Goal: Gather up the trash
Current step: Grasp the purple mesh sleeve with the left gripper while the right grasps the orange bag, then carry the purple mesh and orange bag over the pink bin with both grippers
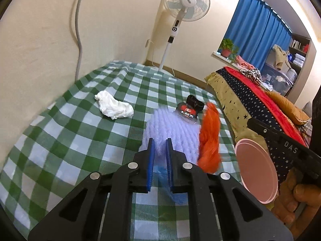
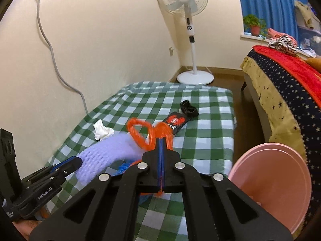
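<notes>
Left tool (image 1: 159, 156) grips a lavender mesh sleeve (image 1: 174, 128) above the checked tabletop (image 1: 70, 132); right tool (image 2: 161, 150) is clamped on orange netting (image 2: 140, 132). Crumpled tissue (image 1: 113, 107) lies near the wall edge, a black wrapper (image 2: 176, 121) toward the far edge.

A: What carries everything?
B: A worktop (image 1: 66, 128) under a green-and-white checked cloth (image 2: 208, 140).
A: What lies on it?
B: A crumpled white tissue (image 1: 114, 106). Right of the tissue, a red-and-black wrapper (image 1: 187, 111). Just beyond the wrapper, touching its far end, a black clip (image 2: 188, 108).
</notes>
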`<state>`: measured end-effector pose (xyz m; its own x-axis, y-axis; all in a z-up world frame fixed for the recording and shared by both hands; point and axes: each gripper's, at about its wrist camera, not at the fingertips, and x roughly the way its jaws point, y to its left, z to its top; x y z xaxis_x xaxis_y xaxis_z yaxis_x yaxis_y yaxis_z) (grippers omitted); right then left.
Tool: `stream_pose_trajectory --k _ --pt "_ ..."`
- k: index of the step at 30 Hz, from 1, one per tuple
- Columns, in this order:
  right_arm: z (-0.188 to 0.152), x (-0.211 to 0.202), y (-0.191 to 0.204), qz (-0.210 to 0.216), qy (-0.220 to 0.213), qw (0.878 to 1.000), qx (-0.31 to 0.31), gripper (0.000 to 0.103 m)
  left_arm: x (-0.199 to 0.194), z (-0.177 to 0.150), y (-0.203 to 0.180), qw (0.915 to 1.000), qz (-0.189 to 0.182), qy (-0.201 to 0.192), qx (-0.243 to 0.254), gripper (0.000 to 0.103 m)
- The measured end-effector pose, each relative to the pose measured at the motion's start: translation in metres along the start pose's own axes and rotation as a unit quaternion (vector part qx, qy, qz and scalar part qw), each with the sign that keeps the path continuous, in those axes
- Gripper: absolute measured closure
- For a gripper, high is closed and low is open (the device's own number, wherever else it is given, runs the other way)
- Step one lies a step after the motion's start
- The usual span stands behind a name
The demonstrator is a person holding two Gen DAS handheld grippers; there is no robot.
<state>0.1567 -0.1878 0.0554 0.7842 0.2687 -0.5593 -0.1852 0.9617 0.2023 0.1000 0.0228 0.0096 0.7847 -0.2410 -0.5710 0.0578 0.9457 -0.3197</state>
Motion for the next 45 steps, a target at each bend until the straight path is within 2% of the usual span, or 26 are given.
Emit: stream_pose_trajectory --k 5,6,9,11,12,13,17,24,26,27,29,33,34,40,45 --pt "-0.005 -0.012 -0.001 0.001 0.013 1.000 0.012 0.102 -0.017 0.000 -0.002 0.9999 0.008 -0.011 0.002 0.092" --pt "-0.007 -0.012 -0.003 0.002 0.016 1.000 0.024 0.098 -0.020 -0.002 -0.002 0.9998 0.014 -0.011 0.002 0.092" --pt "-0.015 -0.008 -0.006 0.011 0.031 0.998 0.047 0.094 -0.025 -0.007 0.002 0.9995 0.029 -0.008 -0.003 0.092" --pt "-0.019 -0.002 -0.007 0.011 0.038 0.997 0.059 0.079 -0.027 -0.009 0.005 0.9994 0.035 -0.006 -0.008 0.092" --pt "-0.020 0.001 -0.006 0.012 0.041 0.997 0.063 0.064 -0.028 -0.010 0.007 0.9993 0.037 -0.006 -0.009 0.092" --pt "-0.022 0.006 -0.005 0.017 0.047 0.996 0.068 0.054 -0.029 -0.011 0.007 0.9992 0.039 -0.006 -0.008 0.092" --pt "-0.031 0.031 0.001 0.026 0.077 0.994 0.077 0.053 -0.029 -0.011 0.011 0.9988 0.048 -0.009 -0.005 0.092" --pt "-0.045 0.074 0.018 0.023 0.122 0.991 0.051 0.054 -0.026 -0.009 0.020 0.9986 0.051 -0.009 -0.014 0.092" --pt "-0.047 0.082 0.021 0.024 0.134 0.990 0.043 0.061 -0.025 -0.009 0.021 0.9985 0.051 -0.008 -0.016 0.092" --pt "-0.048 0.084 0.023 0.029 0.137 0.989 0.042 0.069 -0.024 -0.009 0.022 0.9985 0.051 -0.008 -0.017 0.092" --pt "-0.049 0.085 0.025 0.033 0.139 0.989 0.039 0.079 -0.022 -0.007 0.022 0.9986 0.049 -0.007 -0.020 0.092" --pt "-0.043 0.074 0.026 0.029 0.123 0.991 0.034 0.090 -0.021 -0.006 0.021 0.9987 0.047 -0.009 -0.019 0.092" --pt "-0.041 0.069 0.025 0.030 0.118 0.992 0.036 0.100 -0.021 -0.006 0.020 0.9987 0.046 -0.010 -0.020 0.092" --pt "-0.024 0.036 0.022 0.017 0.070 0.997 0.036 0.101 -0.028 -0.005 0.016 0.9989 0.040 -0.017 -0.017 0.092" --pt "-0.015 0.012 0.021 0.011 0.051 0.998 0.033 0.101 -0.039 -0.004 0.013 0.9990 0.035 -0.024 -0.017 0.092"
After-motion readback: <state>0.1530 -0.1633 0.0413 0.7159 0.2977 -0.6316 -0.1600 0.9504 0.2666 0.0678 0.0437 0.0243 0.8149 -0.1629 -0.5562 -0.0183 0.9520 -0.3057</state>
